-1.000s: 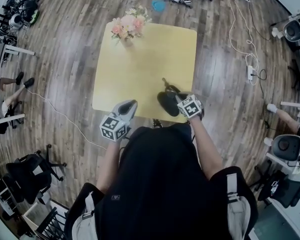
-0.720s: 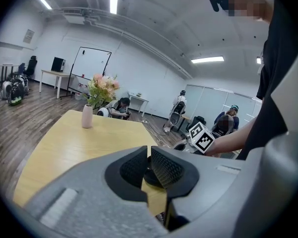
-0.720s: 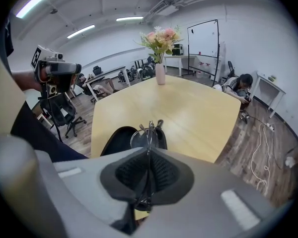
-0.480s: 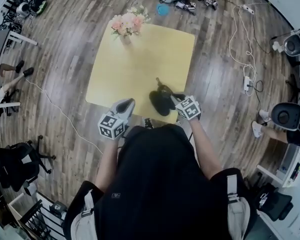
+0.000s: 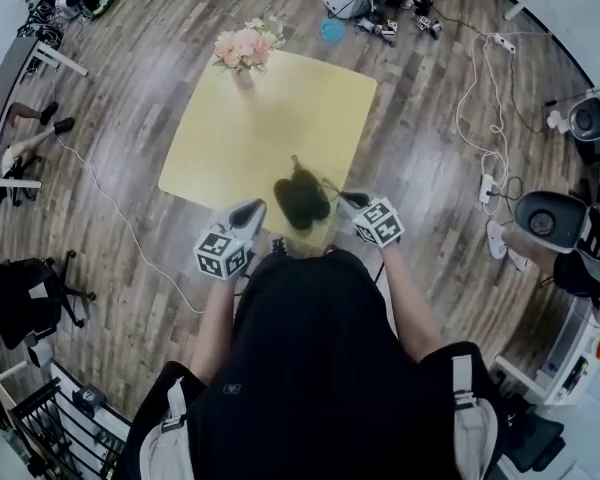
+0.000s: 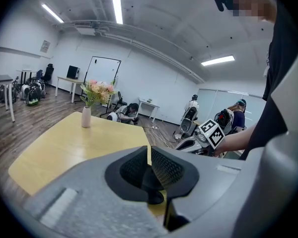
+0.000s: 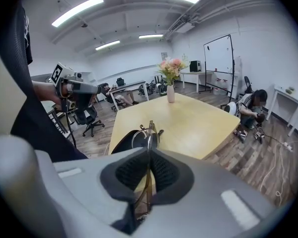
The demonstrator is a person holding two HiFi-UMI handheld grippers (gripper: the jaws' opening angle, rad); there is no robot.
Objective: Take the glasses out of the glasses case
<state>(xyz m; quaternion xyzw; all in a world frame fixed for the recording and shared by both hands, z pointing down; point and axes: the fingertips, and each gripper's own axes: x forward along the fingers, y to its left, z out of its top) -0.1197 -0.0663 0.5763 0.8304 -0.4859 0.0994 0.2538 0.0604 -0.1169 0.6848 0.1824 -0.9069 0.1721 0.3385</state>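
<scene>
Right gripper view shows my right gripper [image 7: 148, 151] clenched on the glasses [image 7: 148, 131]. A thin metal part of the frame is nipped between the pads, and the lens rims stick out ahead of the jaws, over the dark glasses case [image 7: 120, 144]. The case lies close to my edge of the yellow table [image 7: 198, 123]. My left gripper [image 6: 150, 155] has its jaws drawn together on nothing and hangs by the table's near edge, left of the case and apart from it. I judge the lifting-out step is in hand: the glasses look raised above the case, though I cannot tell whether any part touches it. The next move calls for a steady lift up and away. The grip should stay gentle so the thin frame does not twist, and the glasses should then go down on bare table beside the case.
</scene>
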